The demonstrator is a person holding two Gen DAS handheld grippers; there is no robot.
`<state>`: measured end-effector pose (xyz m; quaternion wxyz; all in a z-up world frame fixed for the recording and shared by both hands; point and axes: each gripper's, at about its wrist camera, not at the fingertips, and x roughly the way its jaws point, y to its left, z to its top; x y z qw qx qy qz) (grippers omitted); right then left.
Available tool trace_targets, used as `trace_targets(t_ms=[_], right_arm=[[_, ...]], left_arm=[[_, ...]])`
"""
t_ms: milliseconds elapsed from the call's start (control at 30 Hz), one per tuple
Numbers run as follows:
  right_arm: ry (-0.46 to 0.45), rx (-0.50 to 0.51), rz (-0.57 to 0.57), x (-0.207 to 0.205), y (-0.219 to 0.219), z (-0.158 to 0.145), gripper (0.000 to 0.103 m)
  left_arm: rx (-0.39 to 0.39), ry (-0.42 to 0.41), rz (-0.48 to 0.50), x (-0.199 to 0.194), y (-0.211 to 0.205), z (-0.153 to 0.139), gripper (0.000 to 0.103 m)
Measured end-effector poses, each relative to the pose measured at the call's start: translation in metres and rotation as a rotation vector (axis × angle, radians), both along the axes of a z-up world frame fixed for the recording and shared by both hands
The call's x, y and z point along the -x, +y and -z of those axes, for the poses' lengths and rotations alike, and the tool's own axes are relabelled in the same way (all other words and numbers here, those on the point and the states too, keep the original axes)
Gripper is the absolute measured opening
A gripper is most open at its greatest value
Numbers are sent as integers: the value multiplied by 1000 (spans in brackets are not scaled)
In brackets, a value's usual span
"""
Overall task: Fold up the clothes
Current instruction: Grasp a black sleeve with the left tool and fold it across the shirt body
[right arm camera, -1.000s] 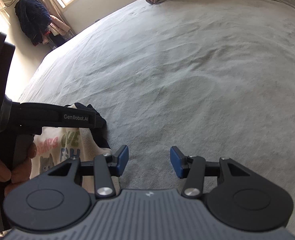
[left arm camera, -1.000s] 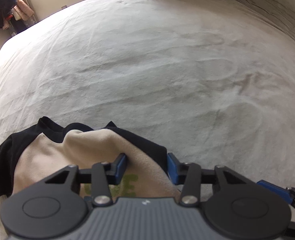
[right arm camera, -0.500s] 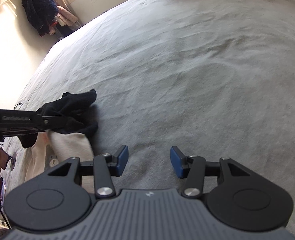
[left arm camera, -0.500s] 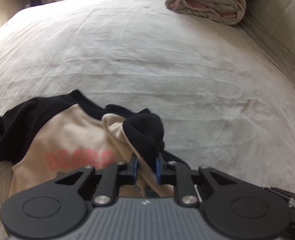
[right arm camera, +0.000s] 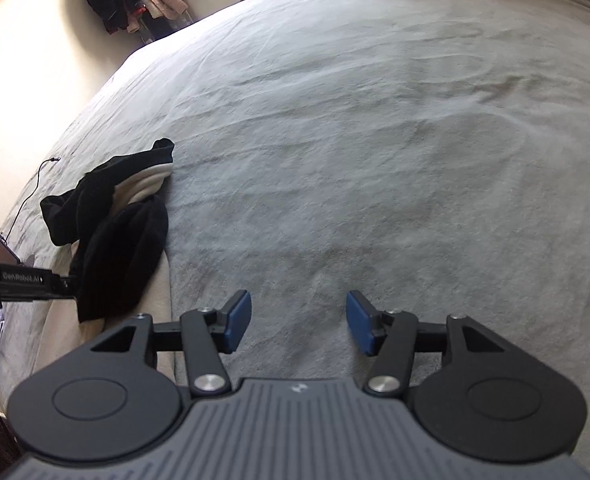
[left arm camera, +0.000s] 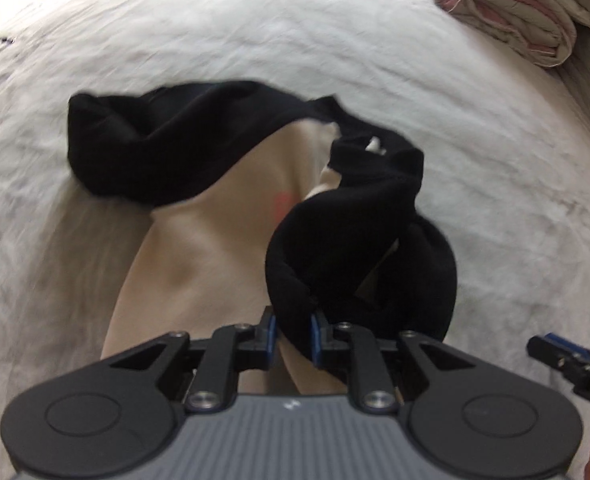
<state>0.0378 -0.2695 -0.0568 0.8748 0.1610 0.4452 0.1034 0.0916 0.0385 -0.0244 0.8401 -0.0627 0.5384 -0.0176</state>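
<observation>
a black sleeve (left arm camera: pixel 359 264) of the crumpled cream shirt (left arm camera: pixel 215 248) on the bed (left arm camera: pixel 495 160) is pinched by the left gripper (left arm camera: pixel 293 330) — the right gripper (right arm camera: pixel 299 322), beside the shirt, is spread empty — so the thick fold could be lost through slipping.

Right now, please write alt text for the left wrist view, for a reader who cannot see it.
The left gripper is shut on a black sleeve cuff of a cream and black sweatshirt lying crumpled on a grey bed cover. A folded blanket lies at the far right, and the tip of the right gripper shows at the right edge.
</observation>
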Motion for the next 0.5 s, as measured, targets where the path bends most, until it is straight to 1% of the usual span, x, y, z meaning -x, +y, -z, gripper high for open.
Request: trace_targets(t_ms=[33,67,200,233,300,367,500], right_arm=[[-1,3,-2,0,1,0,59],[-2,6,-3,0,1,1,59],[-2,7,-4,0,1,1,60],[-2,7,-4,0,1,1,60],[-2,6,-4,0,1,1,60],[-2,6,-4,0,1,0,60],[-2,7,-3,1,2,0,60]], left_arm=[[0,0,0,1,3,1,20],[-3,-3,0,2,4,0,24],[-14,-29,17,6,5,-15,27],[-10,-40,24,7,3,-20,29],[3,-64,44,7,-1,-30,37],[15,-88,63,8,-5,-40,38],[39,-130,105,7,-16,-58,45]])
